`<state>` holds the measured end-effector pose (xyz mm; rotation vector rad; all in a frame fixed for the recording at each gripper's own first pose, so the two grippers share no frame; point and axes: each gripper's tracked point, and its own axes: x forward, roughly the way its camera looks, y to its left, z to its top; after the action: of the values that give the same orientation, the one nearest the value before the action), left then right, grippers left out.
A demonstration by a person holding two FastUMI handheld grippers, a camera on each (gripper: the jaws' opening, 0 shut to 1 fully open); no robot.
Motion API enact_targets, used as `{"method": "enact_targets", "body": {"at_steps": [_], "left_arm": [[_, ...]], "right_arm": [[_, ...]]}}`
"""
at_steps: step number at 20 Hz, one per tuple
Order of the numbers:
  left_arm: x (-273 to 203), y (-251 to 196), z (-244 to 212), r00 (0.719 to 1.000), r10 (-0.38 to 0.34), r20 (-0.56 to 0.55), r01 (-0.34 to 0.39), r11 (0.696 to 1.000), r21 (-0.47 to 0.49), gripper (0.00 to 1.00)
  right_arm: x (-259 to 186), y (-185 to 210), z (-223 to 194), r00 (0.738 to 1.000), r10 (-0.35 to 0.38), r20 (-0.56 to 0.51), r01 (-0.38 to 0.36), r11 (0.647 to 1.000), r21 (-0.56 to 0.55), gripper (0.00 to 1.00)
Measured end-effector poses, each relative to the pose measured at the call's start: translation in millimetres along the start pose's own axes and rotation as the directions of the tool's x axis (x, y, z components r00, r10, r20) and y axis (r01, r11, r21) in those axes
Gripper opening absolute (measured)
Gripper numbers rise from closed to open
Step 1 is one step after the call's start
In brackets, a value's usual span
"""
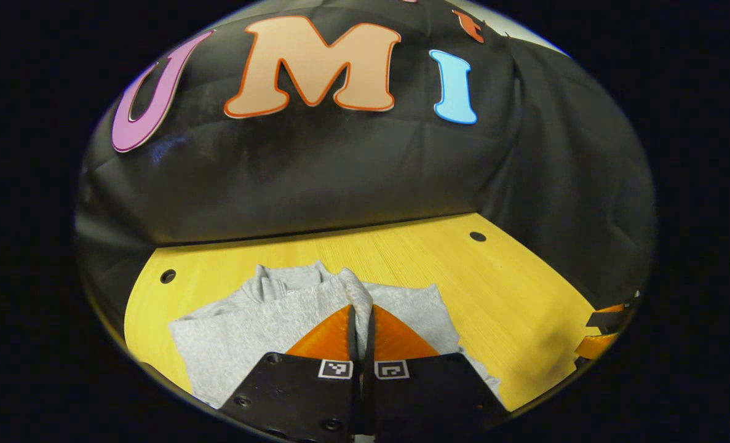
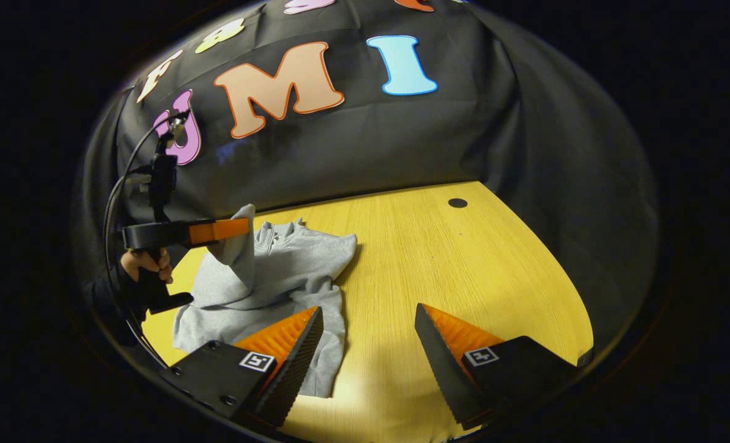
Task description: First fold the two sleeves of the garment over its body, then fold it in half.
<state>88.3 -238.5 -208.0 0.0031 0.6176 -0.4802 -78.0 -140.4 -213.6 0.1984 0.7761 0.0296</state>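
A grey sweatshirt [image 2: 278,277] lies on the yellow wooden table [image 2: 463,271], bunched toward the left. In the left gripper view my left gripper [image 1: 360,311] is shut on a fold of the grey sweatshirt [image 1: 248,332], its sleeve, and the cloth rises to the fingertips. In the right gripper view that same left gripper [image 2: 242,229] holds the sleeve lifted above the body, with a hand [image 2: 146,263] on its handle. My right gripper [image 2: 368,320] hovers open over the table, its left finger above the garment's near edge, nothing between the fingers.
The black cloth wall [image 1: 340,172] closes off the table's far and right sides. Small dark holes [image 1: 477,236] sit in the tabletop near the back. A cable [image 2: 122,178] runs up from the left gripper. Bare wood [image 2: 494,258] extends right of the garment.
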Motion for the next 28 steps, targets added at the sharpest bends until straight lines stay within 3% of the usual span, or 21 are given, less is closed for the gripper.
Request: {"method": "enact_targets", "body": {"at_steps": [6,7,8,11,13,18,23,28], "left_arm": [[38.0,-10.2,-40.8,0.994,0.032,-0.105,-0.023,0.996,0.081,0.00],[42.4,-11.9,-44.3,0.993,0.030,-0.111,-0.020,0.996,0.084,0.00],[45.8,-14.5,-47.7,0.993,0.022,-0.117,-0.013,0.997,0.079,0.01],[46.1,-24.3,-56.3,0.989,-0.020,-0.146,0.029,0.998,0.056,0.05],[39.9,-24.4,-51.7,0.991,-0.037,-0.128,0.043,0.998,0.048,0.20],[0.8,5.6,-24.2,1.000,0.019,-0.022,-0.018,0.999,0.034,0.96],[-53.5,66.0,-13.9,0.989,0.130,0.064,-0.129,0.991,-0.024,0.96],[-108.3,127.7,-39.9,0.967,0.246,0.065,-0.242,0.968,-0.069,0.96]], "right_arm": [[-1.1,-7.1,-11.5,1.000,-0.010,-0.014,0.010,0.999,0.031,0.96],[-2.4,-6.3,-14.0,1.000,-0.008,-0.017,0.009,1.000,0.024,0.91],[-2.6,-5.3,-16.0,1.000,-0.005,-0.021,0.006,1.000,0.018,0.96],[-2.6,3.7,-17.8,1.000,0.012,-0.024,-0.012,1.000,0.004,0.96],[0.7,12.5,-16.5,0.999,0.031,-0.023,-0.031,1.000,0.002,0.96],[9.9,34.5,-15.2,0.997,0.075,-0.023,-0.076,0.997,-0.017,0.96],[22.2,57.1,-17.8,0.995,0.097,-0.025,-0.098,0.995,-0.027,0.96],[33.3,76.1,-23.9,0.994,0.102,-0.035,-0.104,0.992,-0.066,0.96]]}}
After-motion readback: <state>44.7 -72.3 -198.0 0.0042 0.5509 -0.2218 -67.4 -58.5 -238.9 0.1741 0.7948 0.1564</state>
